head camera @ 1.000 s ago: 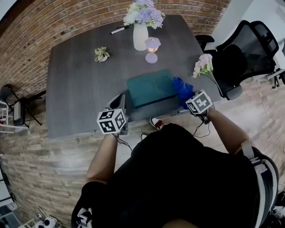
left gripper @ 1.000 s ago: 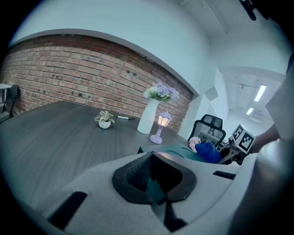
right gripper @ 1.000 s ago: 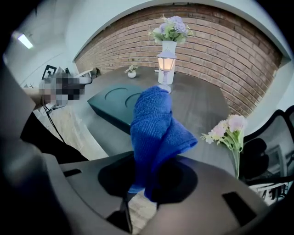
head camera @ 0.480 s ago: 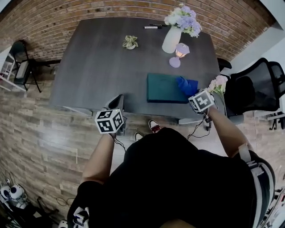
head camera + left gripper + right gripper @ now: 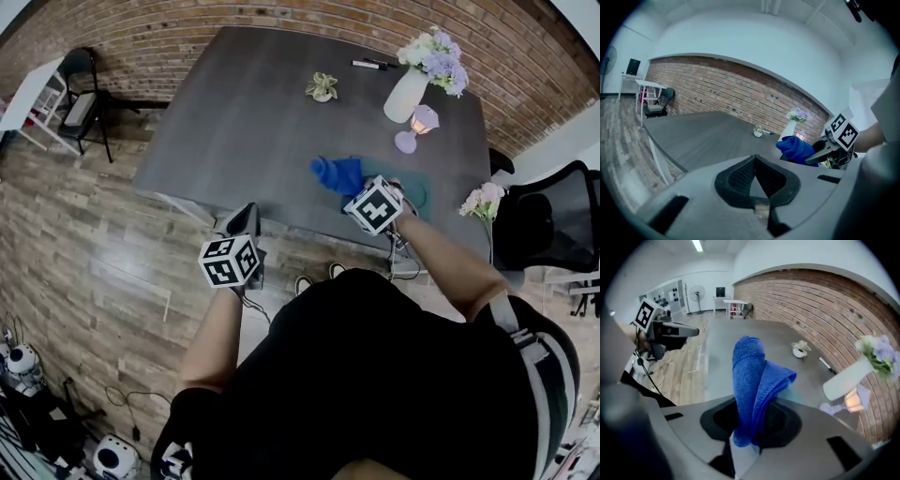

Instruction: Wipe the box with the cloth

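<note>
The teal box (image 5: 421, 194) lies near the table's front edge, mostly covered by my right gripper (image 5: 360, 187). That gripper is shut on the blue cloth (image 5: 338, 174), which bunches out past the box's left end over the table. In the right gripper view the cloth (image 5: 752, 376) stands folded between the jaws. My left gripper (image 5: 246, 221) hangs off the table's front edge, left of the box, shut with nothing in it; its pads (image 5: 749, 175) meet. From the left gripper view the cloth (image 5: 797, 147) shows ahead to the right.
A dark grey table (image 5: 253, 122) carries a white vase of flowers (image 5: 409, 89), a small purple lamp (image 5: 418, 124), a little potted plant (image 5: 322, 87) and a pen (image 5: 368, 65) at the back. A loose flower (image 5: 483, 202) lies at the right edge, a black office chair (image 5: 553, 225) beyond it.
My right gripper has swept the cloth leftward over the box to its left end. The left gripper has stayed off the table's front edge. The head view has swung.
</note>
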A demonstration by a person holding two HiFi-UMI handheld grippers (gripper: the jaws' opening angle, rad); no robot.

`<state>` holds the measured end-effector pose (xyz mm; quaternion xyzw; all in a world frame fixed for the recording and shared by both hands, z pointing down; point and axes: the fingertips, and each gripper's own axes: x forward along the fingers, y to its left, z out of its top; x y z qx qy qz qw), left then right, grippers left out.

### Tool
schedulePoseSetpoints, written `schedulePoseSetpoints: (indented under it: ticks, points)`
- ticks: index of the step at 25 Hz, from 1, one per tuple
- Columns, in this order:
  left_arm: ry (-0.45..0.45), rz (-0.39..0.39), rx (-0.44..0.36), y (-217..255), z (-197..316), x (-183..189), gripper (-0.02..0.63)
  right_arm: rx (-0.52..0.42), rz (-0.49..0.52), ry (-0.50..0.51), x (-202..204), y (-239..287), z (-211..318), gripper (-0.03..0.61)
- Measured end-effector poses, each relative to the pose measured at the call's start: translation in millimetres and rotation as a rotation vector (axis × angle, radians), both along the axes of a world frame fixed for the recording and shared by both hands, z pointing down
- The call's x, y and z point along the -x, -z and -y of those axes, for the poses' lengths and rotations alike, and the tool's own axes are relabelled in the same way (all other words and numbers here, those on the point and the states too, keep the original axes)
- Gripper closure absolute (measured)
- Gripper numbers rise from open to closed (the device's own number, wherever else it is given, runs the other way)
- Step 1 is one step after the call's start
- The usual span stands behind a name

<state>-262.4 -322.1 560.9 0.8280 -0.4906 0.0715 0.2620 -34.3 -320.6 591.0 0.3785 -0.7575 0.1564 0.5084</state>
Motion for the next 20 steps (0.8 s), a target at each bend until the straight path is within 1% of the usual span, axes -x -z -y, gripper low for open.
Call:
schedulePoseSetpoints:
  ticks: [2, 4, 6, 8, 11, 15, 17, 19, 20]
  points:
    - [0.031, -0.006, 0.001, 0.8, -2.8, 9.8, 0.604, -0.022, 0.072, 0.101, 46.0, 12.0, 10.4, 0.468]
    - [0.063, -0.011, 0.005, 0.4, -6.0, 19.1, 0.604, -0.021, 0.144, 0.156, 78.6, 21.0, 20.8, 0.468]
    - [0.097, -0.014, 0.016, -2.5, -11.5, 31.0, 0.604, -0.022, 0.207, 0.173, 98.3, 28.2, 32.9, 0.468]
    - [0.121, -0.009, 0.023, -4.6, -16.9, 43.8, 0.604, -0.033, 0.249, 0.157, 103.3, 35.2, 48.4, 0.468]
    - [0.139, 0.01, 0.005, 1.0, -18.0, 60.7, 0.604, -0.042, 0.272, 0.059, 81.9, 40.0, 73.2, 0.468]
    - [0.149, 0.022, -0.018, 12.3, -6.5, 75.0, 0.604, -0.03, 0.269, -0.121, 24.0, 29.9, 89.5, 0.468]
    - [0.12, 0.028, -0.023, 17.1, 2.1, 68.0, 0.604, -0.02, 0.298, -0.214, -7.3, 26.9, 88.7, 0.468]
    - [0.064, 0.036, -0.03, 21.0, 12.6, 49.9, 0.604, -0.023, 0.326, -0.299, -38.4, 28.3, 84.4, 0.468]
    - [0.027, 0.039, -0.033, 22.1, 18.3, 36.7, 0.604, -0.03, 0.324, -0.336, -55.8, 28.7, 80.5, 0.468]
